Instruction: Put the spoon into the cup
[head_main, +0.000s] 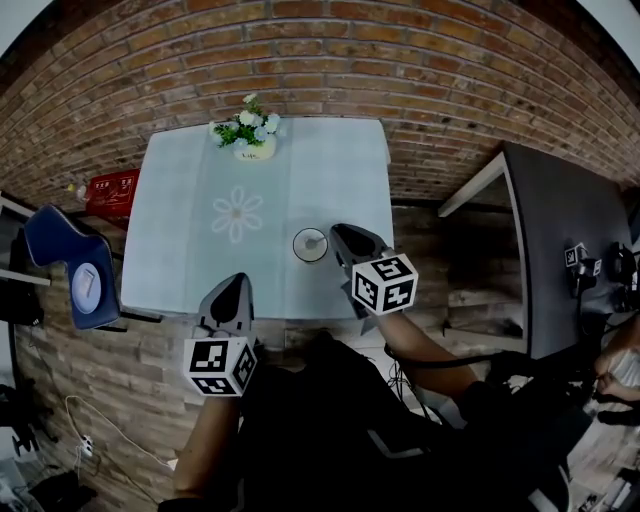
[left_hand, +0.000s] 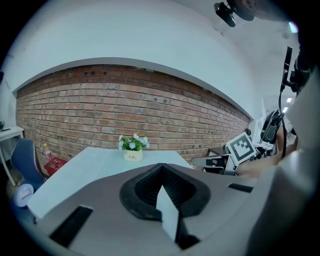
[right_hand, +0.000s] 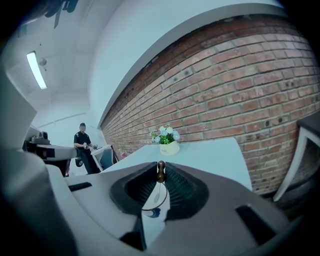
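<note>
A clear glass cup (head_main: 310, 245) stands on the pale table (head_main: 200, 250) near its front right corner. The spoon (head_main: 316, 240) rests inside the cup, its handle leaning to the right. My right gripper (head_main: 338, 234) is at the cup's right rim, its jaws shut on the spoon handle. In the right gripper view the brown handle knob (right_hand: 160, 170) sticks up at the tips of my right gripper (right_hand: 160, 176), with the cup rim (right_hand: 154, 207) just below. My left gripper (head_main: 236, 285) hangs at the table's front edge, shut and holding nothing; in its own view the left gripper (left_hand: 161, 172) faces the table.
A small pot of flowers (head_main: 250, 138) stands at the table's far edge against the brick wall (head_main: 400, 60). A blue chair (head_main: 70, 270) and a red box (head_main: 112, 190) are at the left, a dark desk (head_main: 570, 250) at the right. A person (right_hand: 82, 145) stands far off.
</note>
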